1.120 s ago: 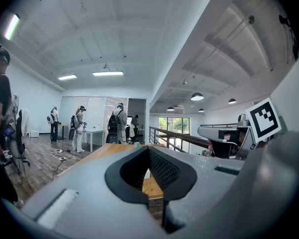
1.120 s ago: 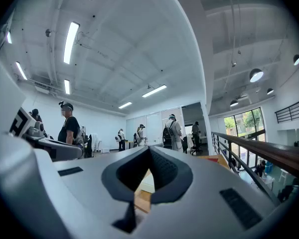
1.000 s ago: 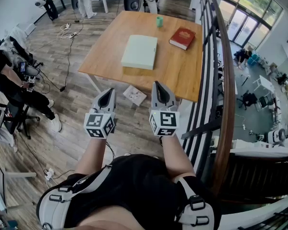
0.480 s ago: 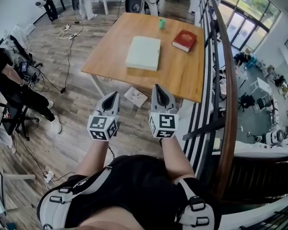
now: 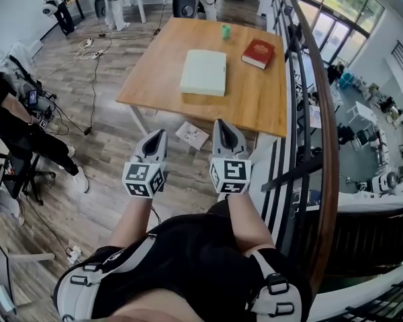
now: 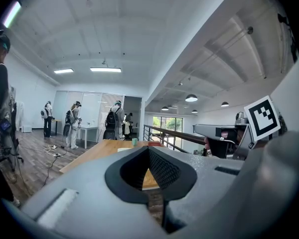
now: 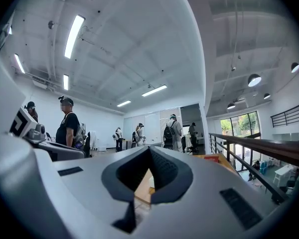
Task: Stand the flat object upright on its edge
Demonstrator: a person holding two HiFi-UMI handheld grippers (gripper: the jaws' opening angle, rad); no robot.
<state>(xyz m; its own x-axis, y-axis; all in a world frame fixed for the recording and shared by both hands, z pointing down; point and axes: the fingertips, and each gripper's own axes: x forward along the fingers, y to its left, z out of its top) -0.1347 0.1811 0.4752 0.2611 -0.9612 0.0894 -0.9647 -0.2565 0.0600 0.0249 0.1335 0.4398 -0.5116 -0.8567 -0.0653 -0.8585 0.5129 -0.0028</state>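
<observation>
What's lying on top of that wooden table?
A pale flat box, a red book and a small green cup. Anything beneath the box or book is covered.

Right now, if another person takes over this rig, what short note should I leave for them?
Grippers: the left gripper is shut and empty, held in the air short of the table. The right gripper is shut and empty, beside it.
Things: the pale box lies flat near the table's middle. The red book lies flat to its right, further back. A small green cup stands near the far edge.
Done: nothing. Neither flat thing stands on its edge.
Left: reach the table, open the jaws, and stand the flat thing upright, probably the pale box.
</observation>
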